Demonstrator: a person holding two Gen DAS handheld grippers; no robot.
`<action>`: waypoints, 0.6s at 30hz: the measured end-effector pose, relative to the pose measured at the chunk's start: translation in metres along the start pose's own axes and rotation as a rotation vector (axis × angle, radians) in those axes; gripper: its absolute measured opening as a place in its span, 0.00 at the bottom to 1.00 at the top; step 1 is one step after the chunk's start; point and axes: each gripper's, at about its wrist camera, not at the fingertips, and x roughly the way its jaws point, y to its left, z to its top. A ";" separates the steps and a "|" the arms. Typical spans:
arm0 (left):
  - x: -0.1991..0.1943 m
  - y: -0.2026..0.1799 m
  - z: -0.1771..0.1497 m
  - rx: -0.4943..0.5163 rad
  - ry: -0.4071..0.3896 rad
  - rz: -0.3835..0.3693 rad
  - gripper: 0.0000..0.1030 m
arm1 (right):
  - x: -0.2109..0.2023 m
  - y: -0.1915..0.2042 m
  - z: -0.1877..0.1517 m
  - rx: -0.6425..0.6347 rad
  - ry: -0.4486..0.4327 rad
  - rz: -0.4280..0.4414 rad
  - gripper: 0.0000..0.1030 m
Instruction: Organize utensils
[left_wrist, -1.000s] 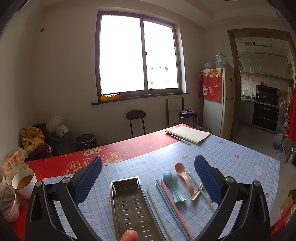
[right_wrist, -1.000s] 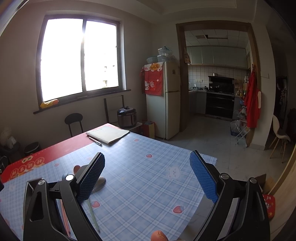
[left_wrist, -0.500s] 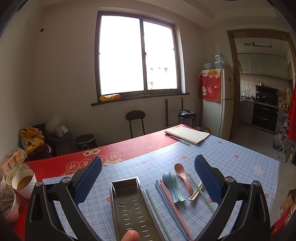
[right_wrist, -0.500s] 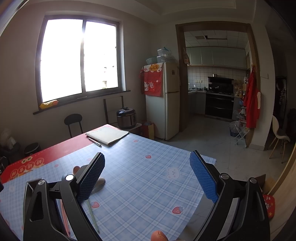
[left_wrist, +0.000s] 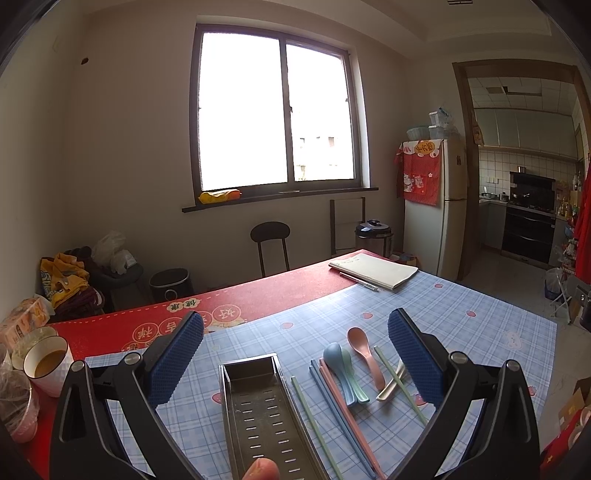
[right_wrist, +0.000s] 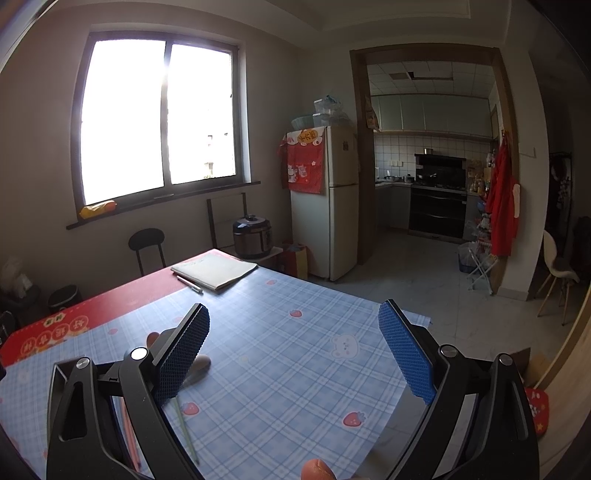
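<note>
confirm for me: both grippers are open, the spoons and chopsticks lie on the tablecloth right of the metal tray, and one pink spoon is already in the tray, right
Not quite. The metal tray is empty; the pink spoon lies on the tablecloth with the other utensils, as the left wrist view shows. The rest holds: left gripper and right gripper are both open, and the chopsticks lie right of the tray.

Bare tablecloth (right_wrist: 295, 369) right of utensils (left_wrist: 354, 373)
</note>
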 end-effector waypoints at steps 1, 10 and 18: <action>0.000 0.000 0.000 0.000 0.000 0.000 0.95 | 0.000 0.000 0.000 0.000 0.001 0.001 0.87; -0.001 0.000 0.001 -0.002 -0.001 0.000 0.95 | -0.001 -0.001 0.001 0.001 0.006 0.004 0.87; -0.001 0.000 0.001 -0.001 -0.001 -0.001 0.95 | 0.002 -0.002 -0.002 0.004 0.012 0.010 0.87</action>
